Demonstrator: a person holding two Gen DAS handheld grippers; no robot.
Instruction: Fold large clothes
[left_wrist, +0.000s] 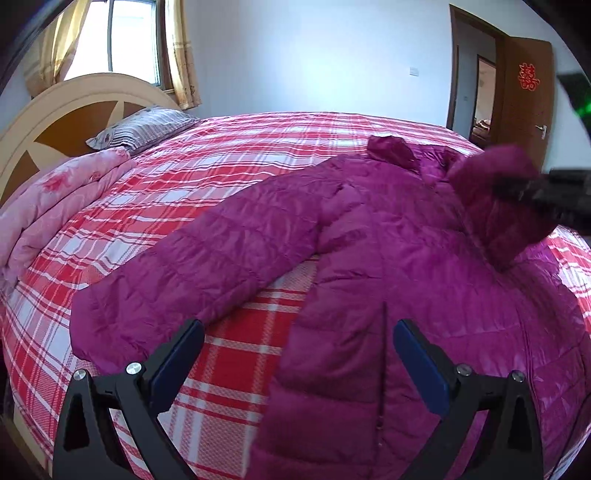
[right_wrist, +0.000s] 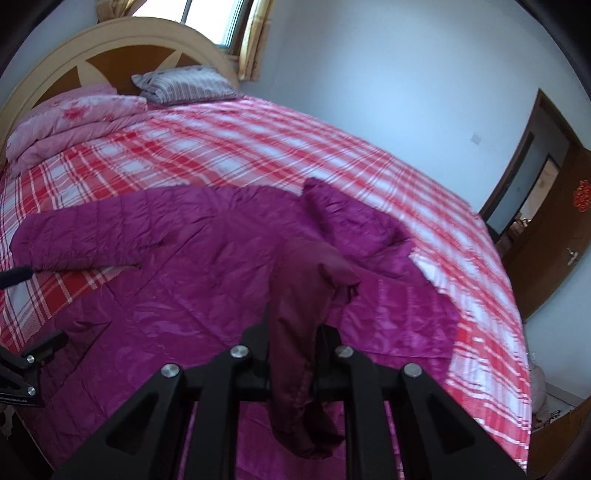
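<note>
Jacket (left_wrist: 369, 229) mostly unfolded, frame centre; right gripper (right_wrist: 291, 332) clamps one sleeve (right_wrist: 306, 295), left gripper (left_wrist: 299, 347) wide, empty.

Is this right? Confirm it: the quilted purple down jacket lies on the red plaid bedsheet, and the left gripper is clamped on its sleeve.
Wrong gripper. The right gripper is clamped on the quilted purple down jacket's sleeve, as the right wrist view shows; the left gripper is open. The jacket does lie on the red plaid bedsheet.

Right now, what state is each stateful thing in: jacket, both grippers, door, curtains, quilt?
Jacket: spread on the bed, one sleeve lifted.
Left gripper: open, empty.
Right gripper: shut on sleeve.
Door: open.
Curtains: drawn aside.
Quilt: folded by the headboard.
</note>
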